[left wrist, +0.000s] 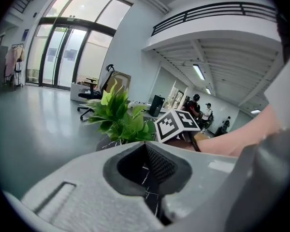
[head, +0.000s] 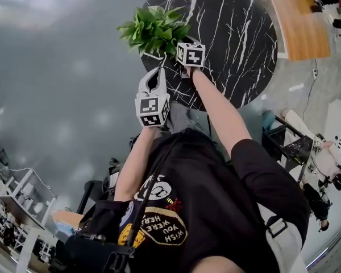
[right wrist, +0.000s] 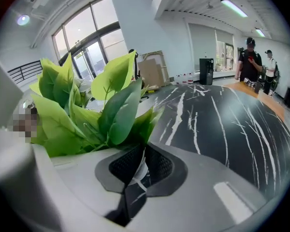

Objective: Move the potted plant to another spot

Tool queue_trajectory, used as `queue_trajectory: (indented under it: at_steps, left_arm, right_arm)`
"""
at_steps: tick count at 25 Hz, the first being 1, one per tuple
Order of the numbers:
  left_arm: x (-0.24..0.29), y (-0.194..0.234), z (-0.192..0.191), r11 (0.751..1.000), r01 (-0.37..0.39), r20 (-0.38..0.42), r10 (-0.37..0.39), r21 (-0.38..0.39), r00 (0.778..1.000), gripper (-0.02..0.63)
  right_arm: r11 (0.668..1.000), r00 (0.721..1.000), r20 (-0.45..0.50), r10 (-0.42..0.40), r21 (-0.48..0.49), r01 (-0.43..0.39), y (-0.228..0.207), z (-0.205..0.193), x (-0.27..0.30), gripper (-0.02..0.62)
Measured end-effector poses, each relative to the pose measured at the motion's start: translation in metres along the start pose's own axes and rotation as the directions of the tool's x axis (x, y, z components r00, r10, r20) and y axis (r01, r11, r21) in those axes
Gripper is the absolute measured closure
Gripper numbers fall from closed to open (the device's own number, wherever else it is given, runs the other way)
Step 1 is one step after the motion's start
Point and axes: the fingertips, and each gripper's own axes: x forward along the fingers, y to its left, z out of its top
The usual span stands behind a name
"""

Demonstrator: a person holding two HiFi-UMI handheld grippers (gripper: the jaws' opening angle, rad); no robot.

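The right tool (right wrist: 141, 167), nearly closed, pinches the plant (head: 153, 28) by its white pot rim at the edge of the black bench (head: 233, 44), while the left tool (left wrist: 147, 170), jaws together, holds nothing nearby.

The person reaches both bare forearms forward and downward out of black short sleeves. The right arm (head: 219, 110) stretches further out. The jaws of the right gripper (right wrist: 141, 167) are drawn nearly together, pinching the white pot rim of the potted plant (right wrist: 87, 108). The left arm (head: 132, 166) stays closer to the body. The left gripper (left wrist: 146, 170) sits just short of the right one, tilted downward, with its jaws together and nothing between them.
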Motion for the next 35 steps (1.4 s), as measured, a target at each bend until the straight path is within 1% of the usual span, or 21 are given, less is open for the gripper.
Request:
queue_trajectory:
  at_steps: [4,7,11,15,19,25,27,30,35]
  left_arm:
    - [-0.008,0.019,0.006,0.999,-0.04,0.015,0.04,-0.025,0.999,0.601]
    - [-0.01,0.025,0.011,0.998,-0.053,0.025,0.053,-0.028,0.998,0.601]
    - [-0.01,0.024,0.011,0.999,-0.049,0.02,0.05,-0.023,0.999,0.601]
    - [-0.011,0.018,0.01,0.999,-0.039,0.014,0.039,-0.012,0.999,0.601]
    - [-0.002,0.008,0.008,1.0,-0.015,0.002,0.015,-0.003,1.0,0.601]
    - [0.009,-0.021,0.007,0.998,0.049,-0.013,-0.048,0.042,0.999,0.601]
    - [0.013,-0.033,0.008,0.996,0.072,-0.017,-0.071,0.059,0.997,0.601]
    - [0.025,-0.053,0.008,0.989,0.115,-0.033,-0.112,0.089,0.993,0.601]
    - [0.048,-0.089,0.003,0.973,0.182,-0.069,-0.173,0.145,0.982,0.601]
  right_arm:
    - [0.996,0.998,-0.025,0.053,-0.071,-0.054,0.046,0.005,0.018,0.565]
    - [0.991,0.996,-0.041,0.081,-0.103,-0.085,0.07,0.003,0.027,0.565]
    - [0.986,0.996,-0.054,0.077,-0.141,-0.084,0.075,0.002,0.027,0.568]
    - [0.986,0.996,-0.051,0.073,-0.147,-0.08,0.063,0.003,0.024,0.571]
    - [0.991,0.998,-0.042,0.036,-0.126,-0.041,0.031,0.006,0.02,0.572]
    - [0.996,0.998,-0.024,-0.051,-0.071,0.049,-0.04,0.006,-0.005,0.572]
    - [0.995,0.996,-0.017,-0.089,-0.05,0.088,-0.072,0.007,-0.018,0.574]
    - [0.988,0.988,-0.003,-0.153,0.015,0.153,-0.129,0.004,-0.038,0.574]
    - [0.96,0.966,0.008,-0.257,0.12,0.254,-0.221,-0.009,-0.077,0.574]
